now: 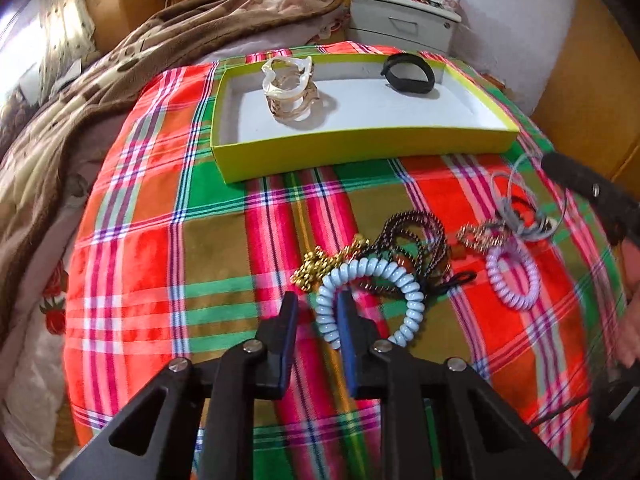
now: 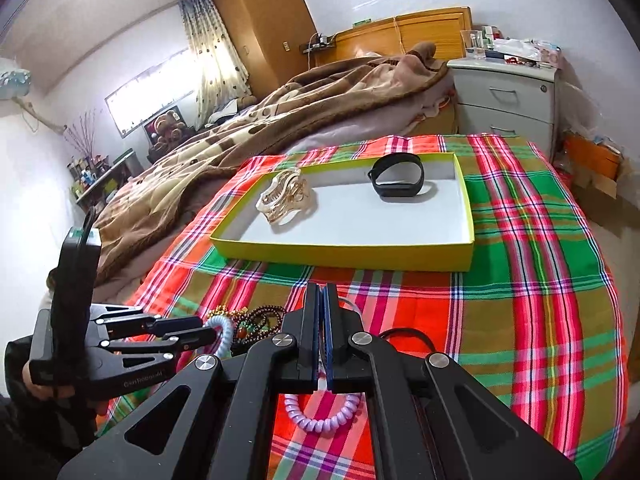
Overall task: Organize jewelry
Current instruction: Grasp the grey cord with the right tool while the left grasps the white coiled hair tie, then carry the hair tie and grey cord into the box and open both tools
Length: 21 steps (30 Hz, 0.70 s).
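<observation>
Left wrist view: plaid blanket [image 1: 160, 280] on the bed, carrying everything for the task. Toward its far end, a yellow-green box [image 1: 360, 148] with a white floor, mostly bare. Holds only two pieces so far: a cluster of cream and gold bangles [image 1: 288, 92] at the left, a black band [image 1: 408, 70] at the right, well apart.

Nearer, still out on the blanket, the unsorted heap: dark bead strands [image 1: 404, 232] tangled with gold beads [image 1: 320, 272], a pale blue coil [image 1: 400, 280] lying over them, a lilac coil [image 1: 512, 280] just beside, a black elastic [image 1: 460, 280] between the two coils.

Judged from this: early in the job, most of it left to do.

Left gripper [image 1: 316, 298]: jaws released but narrow, straddling the left arc of the pale blue coil, a sliver of blanket showing between one pad and the coil, so no pinch yet. Probably the next piece bound for the box.

Right gripper [image 1: 546, 160]: jaws clenched flat together, apparently on thin grey loops [image 1: 516, 188] that rise off the blanket to its tip.
</observation>
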Each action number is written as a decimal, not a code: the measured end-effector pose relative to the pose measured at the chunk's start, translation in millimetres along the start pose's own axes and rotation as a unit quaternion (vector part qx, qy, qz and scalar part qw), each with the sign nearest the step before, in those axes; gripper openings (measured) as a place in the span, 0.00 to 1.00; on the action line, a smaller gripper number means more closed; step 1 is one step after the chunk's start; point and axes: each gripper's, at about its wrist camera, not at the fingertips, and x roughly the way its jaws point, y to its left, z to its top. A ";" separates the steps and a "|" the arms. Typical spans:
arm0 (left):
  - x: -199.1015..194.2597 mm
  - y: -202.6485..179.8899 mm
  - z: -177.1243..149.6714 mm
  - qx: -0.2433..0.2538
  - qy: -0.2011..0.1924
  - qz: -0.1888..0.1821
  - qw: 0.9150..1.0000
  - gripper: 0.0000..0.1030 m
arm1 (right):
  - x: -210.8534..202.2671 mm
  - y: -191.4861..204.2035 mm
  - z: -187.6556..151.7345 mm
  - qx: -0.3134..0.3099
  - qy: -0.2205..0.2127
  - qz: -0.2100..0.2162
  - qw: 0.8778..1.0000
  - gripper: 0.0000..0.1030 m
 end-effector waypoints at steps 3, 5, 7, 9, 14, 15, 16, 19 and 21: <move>-1.1 1.0 -2.7 0.008 -0.005 -0.002 1.000 0.17 | -1.5 -0.2 0.0 0.002 -0.003 0.000 1.000 0.01; -1.2 1.4 -2.2 0.005 -0.005 -0.010 1.000 0.10 | -1.5 0.0 0.1 0.005 -0.004 0.000 1.000 0.01; -2.1 0.9 -3.4 0.006 -0.009 -0.018 1.000 0.10 | -2.2 0.9 0.0 0.004 -0.004 -0.002 1.000 0.01; -2.8 3.3 -4.0 0.000 -0.010 -0.029 1.000 0.09 | -3.7 1.6 0.3 0.005 -0.006 -0.003 1.000 0.01; -9.7 6.8 -3.3 -0.010 -0.025 -0.040 0.999 0.09 | -7.7 1.1 0.9 0.007 -0.011 -0.005 1.000 0.01; -11.7 7.6 -3.0 -0.010 -0.028 -0.042 0.999 0.09 | -8.8 1.9 0.7 0.007 -0.012 -0.007 1.000 0.01; -14.2 8.4 -2.5 -0.010 -0.031 -0.043 0.999 0.09 | -9.8 2.3 1.3 0.008 -0.014 -0.007 1.000 0.01; -22.2 10.6 -0.9 -0.013 -0.041 -0.045 0.998 0.09 | -12.6 3.3 4.8 0.010 -0.018 -0.008 1.000 0.01; -27.1 12.3 1.8 -0.015 -0.048 -0.048 0.998 0.09 | -13.8 3.9 6.7 0.010 -0.020 -0.007 1.000 0.01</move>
